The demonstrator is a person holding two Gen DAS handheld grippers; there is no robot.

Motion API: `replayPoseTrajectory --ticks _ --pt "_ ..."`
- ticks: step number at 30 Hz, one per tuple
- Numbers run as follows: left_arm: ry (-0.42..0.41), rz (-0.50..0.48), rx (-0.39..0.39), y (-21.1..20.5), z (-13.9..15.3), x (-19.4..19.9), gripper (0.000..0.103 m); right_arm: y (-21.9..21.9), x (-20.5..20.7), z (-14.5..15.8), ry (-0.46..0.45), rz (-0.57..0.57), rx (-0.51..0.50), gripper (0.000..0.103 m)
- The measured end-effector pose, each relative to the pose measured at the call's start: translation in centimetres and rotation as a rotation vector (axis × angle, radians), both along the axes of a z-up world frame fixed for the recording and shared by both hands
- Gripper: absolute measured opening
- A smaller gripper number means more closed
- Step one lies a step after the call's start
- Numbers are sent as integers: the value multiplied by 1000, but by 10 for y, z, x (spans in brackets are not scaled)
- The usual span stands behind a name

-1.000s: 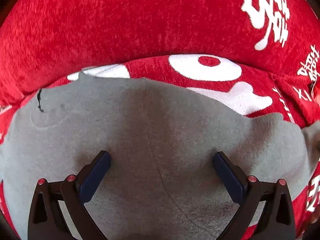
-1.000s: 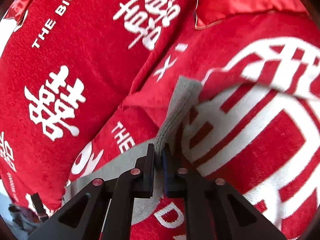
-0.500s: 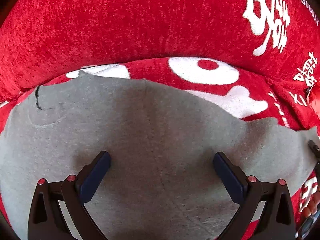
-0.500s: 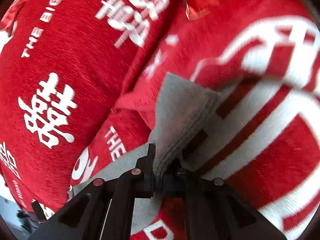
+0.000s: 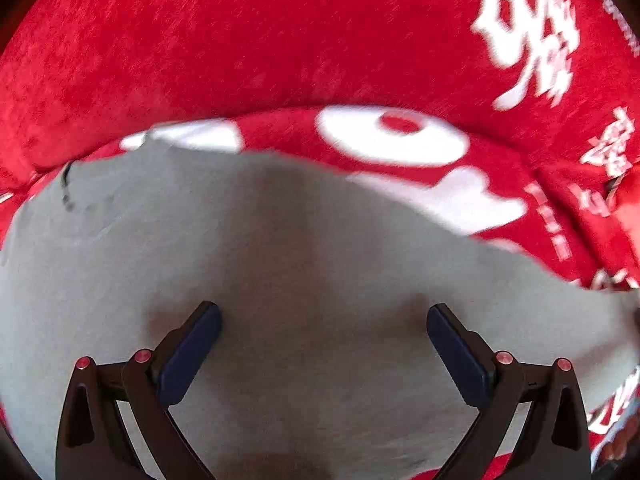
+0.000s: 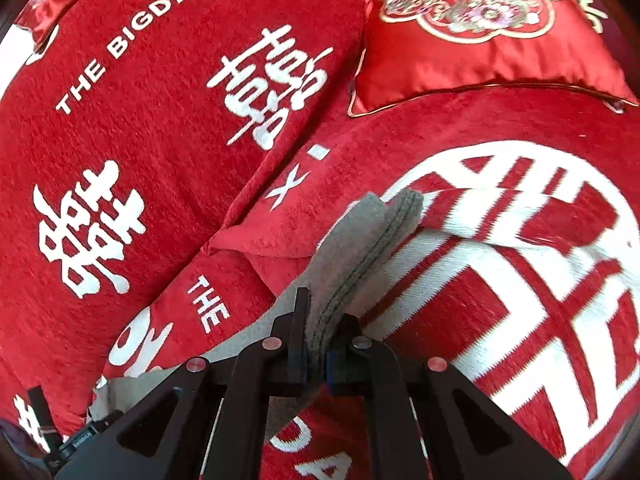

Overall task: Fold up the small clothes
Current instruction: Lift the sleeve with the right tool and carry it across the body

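A grey garment (image 5: 304, 264) lies spread on a red seat cover with white lettering. My left gripper (image 5: 324, 328) is open, both fingers resting on or just above the grey cloth, nothing between them. In the right wrist view my right gripper (image 6: 320, 344) is shut on the thick hemmed edge of the grey garment (image 6: 372, 240), which rises from the jaws and drapes forward over the red and white seat cover (image 6: 540, 280). More of the grey cloth trails off to the lower left.
A red backrest cushion (image 6: 140, 140) with white characters stands behind the seat; it also fills the top of the left wrist view (image 5: 240, 40). A shiny red embroidered pillow (image 6: 480, 32) sits at the back right.
The right gripper has kept hold of the hem while moving; the held edge flopped wide, then folded narrow again. The grey cloth has spread further right under the left gripper.
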State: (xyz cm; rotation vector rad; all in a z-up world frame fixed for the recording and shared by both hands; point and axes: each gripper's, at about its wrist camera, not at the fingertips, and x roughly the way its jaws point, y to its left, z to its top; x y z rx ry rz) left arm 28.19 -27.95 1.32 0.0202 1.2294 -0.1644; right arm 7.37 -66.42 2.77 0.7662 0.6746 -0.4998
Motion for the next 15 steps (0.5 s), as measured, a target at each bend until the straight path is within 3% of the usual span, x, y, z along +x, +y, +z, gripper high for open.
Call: replayPoseTrajectory --ticks 6,8,10,11,13,15 --pt "0 94 -102 38 12 -16 103 17 -20 8 31 -13 -71 6" --pt "23 50 -40 33 4 -21 103 16 -21 7 39 -13 -63 6" --pt "-19 -68 76 16 1 -39 103 16 -20 10 36 -15 -55 6" --pt "-29 -91 73 12 6 -46 103 17 -18 13 36 -13 -63 6" --pt "27 -98 -34 16 11 -53 103 23 -14 25 38 1 -98 6" --pt "38 -92 -48 17 10 -67 103 31 -9 40 35 22 -143 6"
